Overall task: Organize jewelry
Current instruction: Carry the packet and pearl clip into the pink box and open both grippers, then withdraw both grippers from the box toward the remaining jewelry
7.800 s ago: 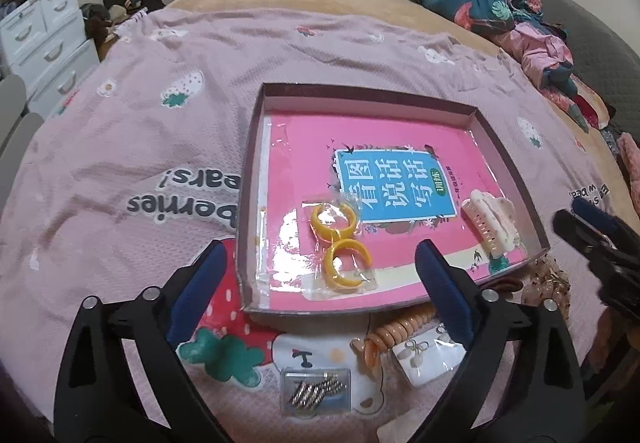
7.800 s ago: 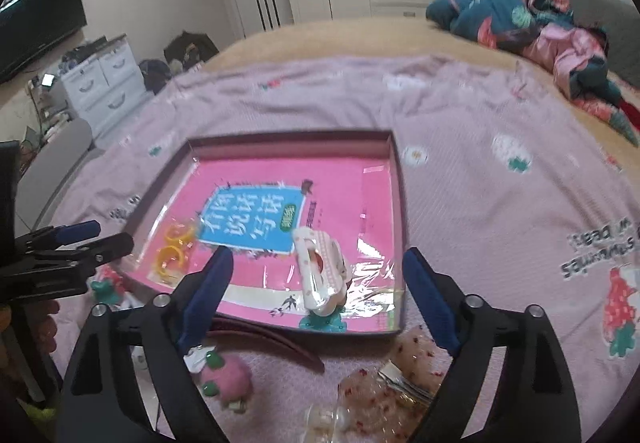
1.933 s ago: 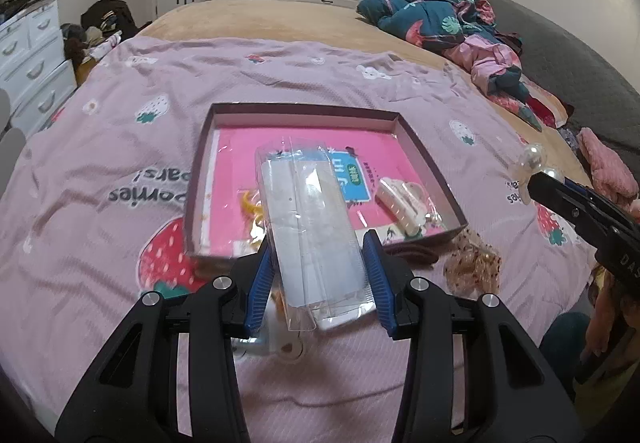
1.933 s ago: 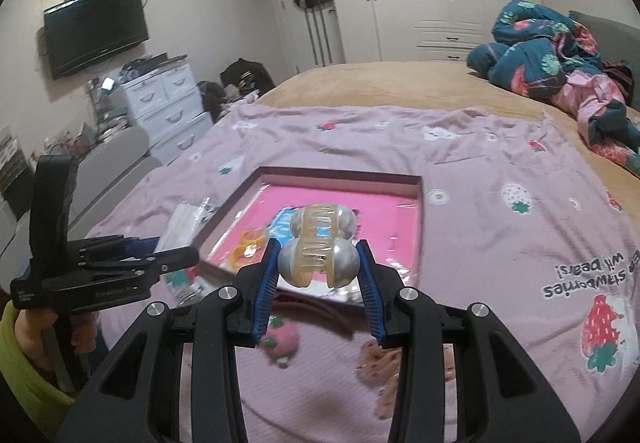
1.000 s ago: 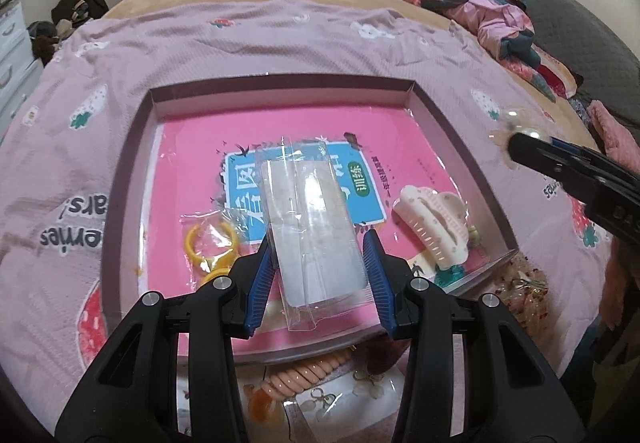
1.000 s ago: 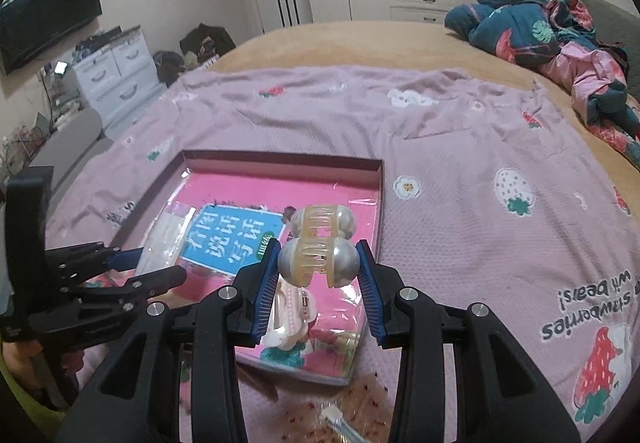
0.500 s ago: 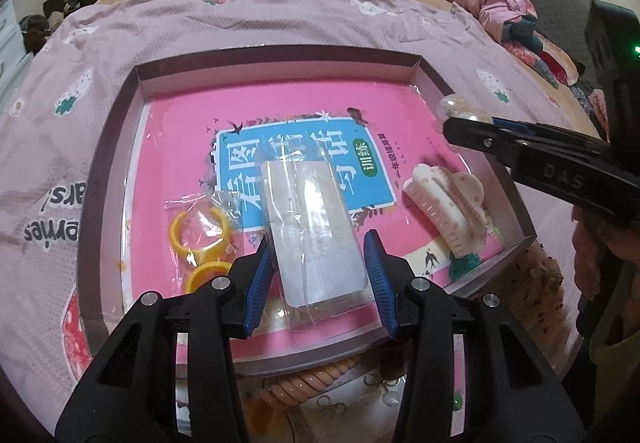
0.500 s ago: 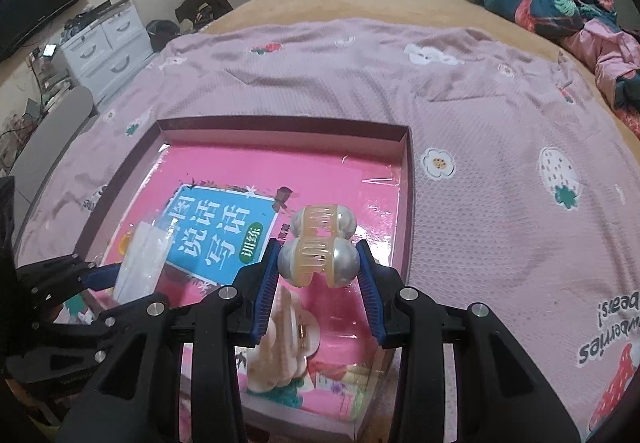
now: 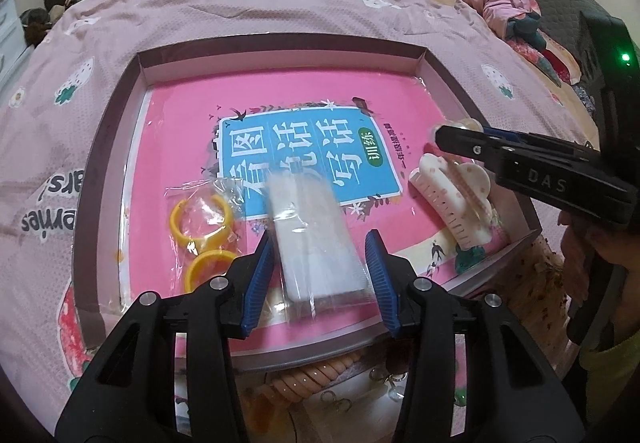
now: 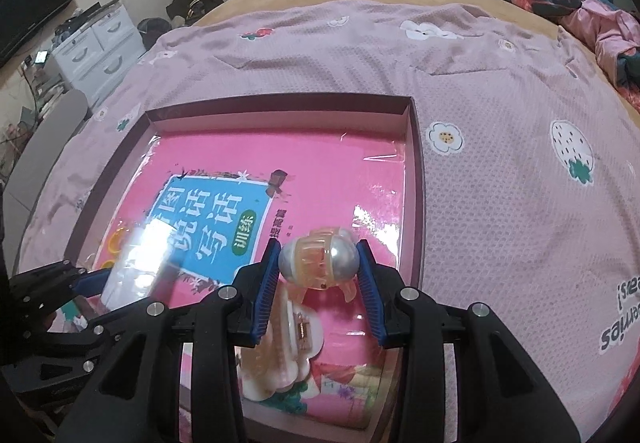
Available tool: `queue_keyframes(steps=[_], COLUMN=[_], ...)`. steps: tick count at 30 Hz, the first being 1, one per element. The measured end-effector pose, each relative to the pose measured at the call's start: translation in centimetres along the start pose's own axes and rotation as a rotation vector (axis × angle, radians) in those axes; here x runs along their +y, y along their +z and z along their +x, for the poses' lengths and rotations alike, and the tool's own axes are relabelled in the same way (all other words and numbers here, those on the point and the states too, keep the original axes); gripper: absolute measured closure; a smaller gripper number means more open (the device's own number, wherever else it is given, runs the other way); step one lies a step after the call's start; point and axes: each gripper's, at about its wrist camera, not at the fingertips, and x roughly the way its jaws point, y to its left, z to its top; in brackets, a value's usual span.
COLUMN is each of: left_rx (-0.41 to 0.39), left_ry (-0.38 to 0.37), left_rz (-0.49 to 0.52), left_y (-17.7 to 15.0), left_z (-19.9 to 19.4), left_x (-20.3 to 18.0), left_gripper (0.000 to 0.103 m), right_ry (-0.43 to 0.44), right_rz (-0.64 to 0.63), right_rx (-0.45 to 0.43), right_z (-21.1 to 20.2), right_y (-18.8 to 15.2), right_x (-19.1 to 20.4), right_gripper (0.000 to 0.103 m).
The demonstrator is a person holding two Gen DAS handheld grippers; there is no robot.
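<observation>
Both pairs of tongs hang over the shallow box [image 9: 120,147] that sits on the bed's pink strawberry blanket [image 10: 500,123], near the bed's near edge. The left tongs [image 9: 320,263] stand partly open; the clear plastic packet [image 9: 316,239] lies between their blue pads, blurred, with gaps showing at both sides, so I cannot tell whether they grip it. The right tongs [image 10: 318,263] are likewise partly open, with a pearl-ended amber hair claw [image 10: 320,259] between their pads, touching or all but touching them, over the box's right side. Under it, by the box's near right corner, lies a white hair claw [image 9: 456,199]. A bag of yellow rings [image 9: 204,227] rests at the box's left side. A coiled peach hair tie [image 9: 304,379] lies on the blanket just outside the near wall.
</observation>
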Motion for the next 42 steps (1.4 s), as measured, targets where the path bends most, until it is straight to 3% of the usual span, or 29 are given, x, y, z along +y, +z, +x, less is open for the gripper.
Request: queue_keyframes(steps=[10, 19, 33, 42], left_rx=[-0.037, -0.115, -0.276, -0.324], left_ry=[0.001, 0.003, 0.008, 0.008], left_rz=[0.001, -0.038, -0.119, -0.161], left_y=[0.0, -0.5, -1.6, -3.6], left_z=[-1.7, -5.4, -13.4, -16.2], left_x=[-0.2, 0.0, 1.3, 1.9], left_gripper=[0.054, 0.038, 0.011, 0.010], right_ry=[0.039, 0.004, 0.024, 0.003], right_rz=[0.070, 0.067, 0.021, -0.021], right_rx=[-0.139, -0.285, -0.418, -0.489], right_z=[-5.7, -11.9, -19.4, -23.2], right_y=[-2.0, -4.2, -6.2, -7.3], right_x=[-0.7, -0.1, 2.6, 4.1], right_gripper=[0.041, 0.020, 0.015, 0.012])
